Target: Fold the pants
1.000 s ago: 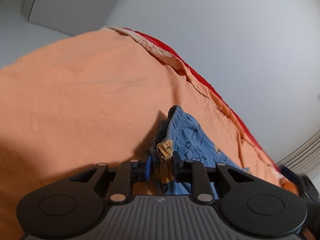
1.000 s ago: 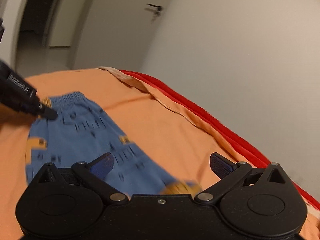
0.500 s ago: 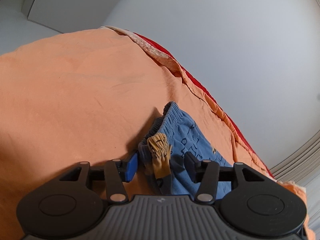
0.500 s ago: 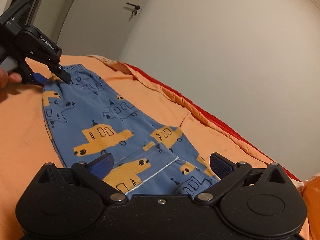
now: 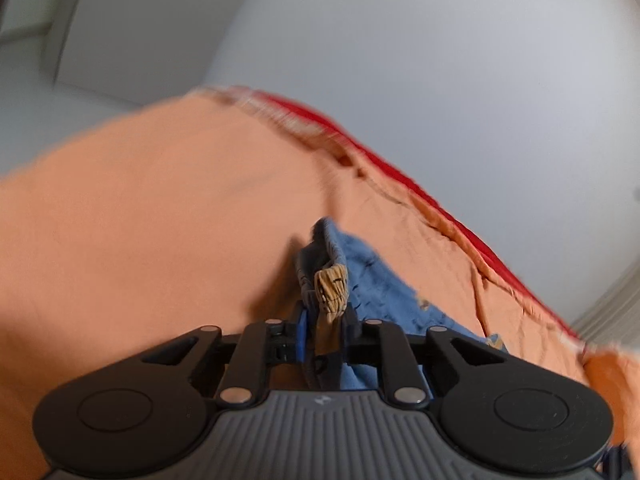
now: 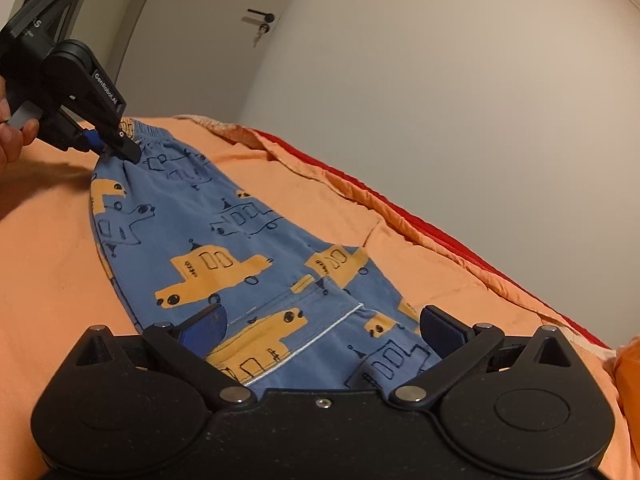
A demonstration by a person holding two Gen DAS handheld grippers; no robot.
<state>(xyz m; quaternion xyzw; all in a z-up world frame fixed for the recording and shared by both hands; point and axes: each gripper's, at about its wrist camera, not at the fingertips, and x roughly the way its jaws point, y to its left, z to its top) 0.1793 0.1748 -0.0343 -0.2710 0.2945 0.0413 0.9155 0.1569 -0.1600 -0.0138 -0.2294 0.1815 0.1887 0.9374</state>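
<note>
Blue pants printed with yellow cars lie stretched on the orange bed sheet. My left gripper is shut on the pants' elastic waistband, which bunches up between its fingers. It also shows in the right wrist view at the pants' far end. My right gripper is open wide, its blue pads on either side of the pants' near end, just above the cloth.
The bed's far edge shows a red layer under the orange sheet, against a white wall. A door with a handle stands behind. A person's hand holds the left gripper.
My left gripper opened half a second ago and has shut again on the waistband. My right gripper has stayed open over the pants' near end, drawing slightly back.
</note>
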